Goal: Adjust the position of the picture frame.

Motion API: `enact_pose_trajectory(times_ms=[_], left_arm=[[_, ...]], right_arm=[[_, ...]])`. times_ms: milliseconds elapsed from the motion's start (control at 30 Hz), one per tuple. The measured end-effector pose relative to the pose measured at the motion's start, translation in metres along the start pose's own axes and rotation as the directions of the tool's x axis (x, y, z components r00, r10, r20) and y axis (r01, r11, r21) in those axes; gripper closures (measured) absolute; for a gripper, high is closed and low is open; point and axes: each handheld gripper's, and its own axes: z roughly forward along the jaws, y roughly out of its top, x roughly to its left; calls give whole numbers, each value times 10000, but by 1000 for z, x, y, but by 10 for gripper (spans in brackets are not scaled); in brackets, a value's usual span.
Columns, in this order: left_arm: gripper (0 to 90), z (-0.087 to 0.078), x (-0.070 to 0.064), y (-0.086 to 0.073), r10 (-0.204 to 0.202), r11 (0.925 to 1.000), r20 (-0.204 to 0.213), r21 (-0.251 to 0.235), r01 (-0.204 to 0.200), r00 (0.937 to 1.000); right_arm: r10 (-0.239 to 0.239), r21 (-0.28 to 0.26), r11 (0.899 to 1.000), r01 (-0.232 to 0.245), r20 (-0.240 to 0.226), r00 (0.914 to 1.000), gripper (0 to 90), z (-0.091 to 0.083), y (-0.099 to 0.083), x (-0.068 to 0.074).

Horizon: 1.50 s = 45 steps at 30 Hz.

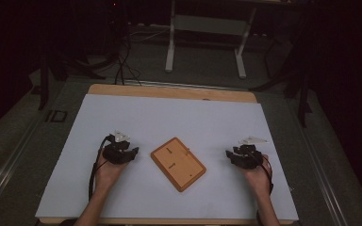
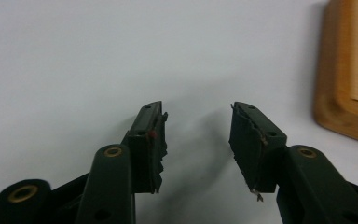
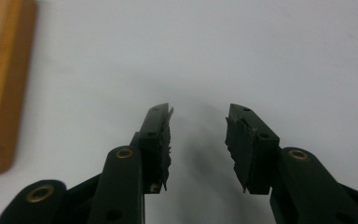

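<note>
High view: a wooden board (image 1: 178, 163) lies on the white sheet that covers the table (image 1: 169, 92), turned at an angle, between the two hands. The left hand-held gripper (image 1: 133, 153) sits just to the left of the board, its tips pointing toward the board's near edge but apart from it. The right hand-held gripper (image 1: 229, 154) sits on the board's other side, a little farther off, tips also pointing inward. Each has a grey three-cornered plate on top and a cable trailing back along the forearm. Small dark marks show on the board's face, perhaps pegs or slots; the picture is too small to tell.

Left gripper view: the left hand-held gripper (image 2: 198, 140) has its jaws parted with a clear gap, nothing between them, over the bare white sheet. The wooden board (image 2: 342, 88) lies ahead and to the right of the jaws, well clear of the right jaw, with its rounded rim and raised inner face visible.

Right gripper view: the right hand-held gripper (image 3: 198, 140) likewise stands open and empty above the white sheet. The wooden board (image 3: 0, 84) lies ahead and to the left of its jaws, not touching them.
</note>
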Motion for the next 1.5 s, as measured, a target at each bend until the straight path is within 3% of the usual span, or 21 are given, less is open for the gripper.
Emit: enact_pose_trajectory(times_ms=[100, 133, 200, 267, 667, 700, 767, 1100, 1500], left_arm=[[552, -1, 0, 0, -21, 10000, 251, -40, 22, 9997], [546, 1, -1, 0, 112, 9998, 407, 146, -118, 9991], [543, 1, -2, 0, 178, 9995, 391, 246, -188, 9991], [527, 2, -5, 1, 133, 9997, 797, 212, -150, 9967], [548, -4, -14, 1, 907, 9959, 978, -23, -909, 9911], [566, -7, -16, 0, 1219, 9925, 846, -130, -1212, 9889], [592, -10, -18, -1, 1453, 9893, 697, -182, -1444, 9869], [599, -10, -21, -3, 1446, 9895, 960, -141, -1439, 9848], [560, -11, -20, -1, 1273, 9916, 1081, -370, -1239, 9860]], right_arm=[[-215, 44, 9998, 216, -103, 9997, 601, 1, 0, 4], [-521, 115, 9986, 524, -220, 9984, 610, 2, 0, 9], [-629, 126, 9979, 633, -269, 9977, 614, 2, 0, 11], [-835, 133, 9964, 842, -461, 9954, 625, 1, 1, 14], [-1040, -3, 9945, 1044, -926, 9903, 613, -3, 7, 25], [-993, -50, 9950, 993, -1056, 9894, 608, -5, 8, 25], [-949, -104, 9955, 943, -1129, 9891, 596, -6, 9, 26], [-1454, -7, 9891, 1471, -1573, 9768, 617, -3, 20, 42], [-1515, -141, 9883, 1518, -2038, 9672, 662, 5, 26, 58]])
